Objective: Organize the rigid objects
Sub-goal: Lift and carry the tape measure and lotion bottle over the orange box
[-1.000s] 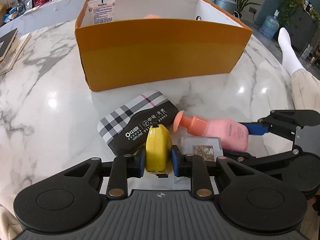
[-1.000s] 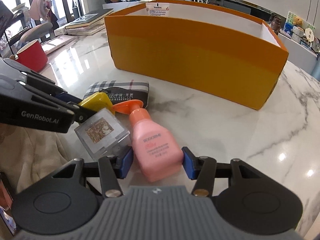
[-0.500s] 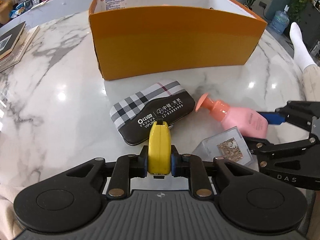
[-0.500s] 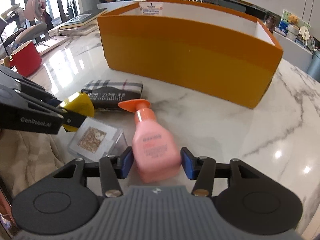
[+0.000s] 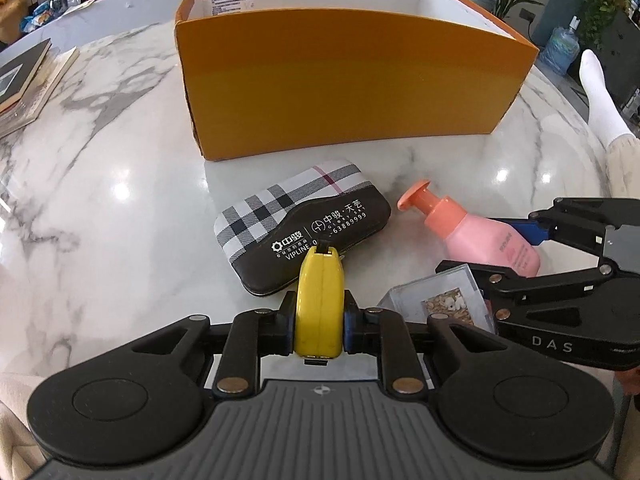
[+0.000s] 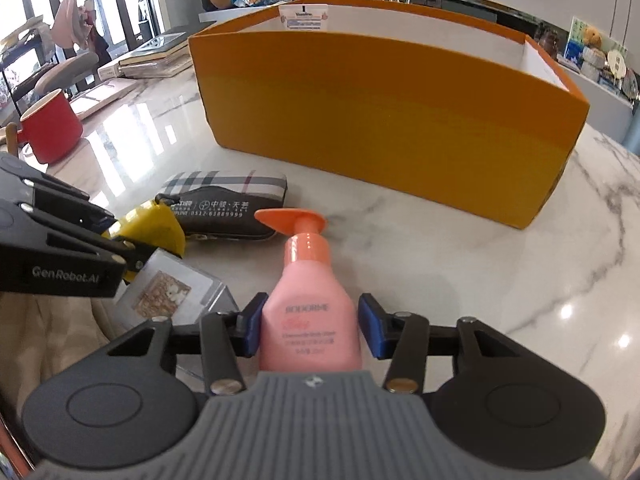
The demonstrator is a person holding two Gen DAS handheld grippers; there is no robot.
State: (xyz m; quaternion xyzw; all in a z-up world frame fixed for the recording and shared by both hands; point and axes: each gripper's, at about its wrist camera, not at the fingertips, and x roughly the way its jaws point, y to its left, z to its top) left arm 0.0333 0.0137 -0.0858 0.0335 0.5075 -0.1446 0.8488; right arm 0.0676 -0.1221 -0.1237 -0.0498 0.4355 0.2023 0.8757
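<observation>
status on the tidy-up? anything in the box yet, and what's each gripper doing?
Box contents: cannot tell, the orange box shows only its walls and a label inside. In hand: left gripper is shut on the yellow tape measure; right gripper straddles the pink bottle, right pad not yet touching. Left on the table: plaid case and clear card case.

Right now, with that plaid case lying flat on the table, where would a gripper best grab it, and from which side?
Probably across its narrow width, near the middle, coming down from above. The plaid case lies flat on the marble table, long and low, so a sideways approach finds little height to pinch. The yellow tape measure held in the left gripper crowds its near edge; the far plaid end is freer.
</observation>
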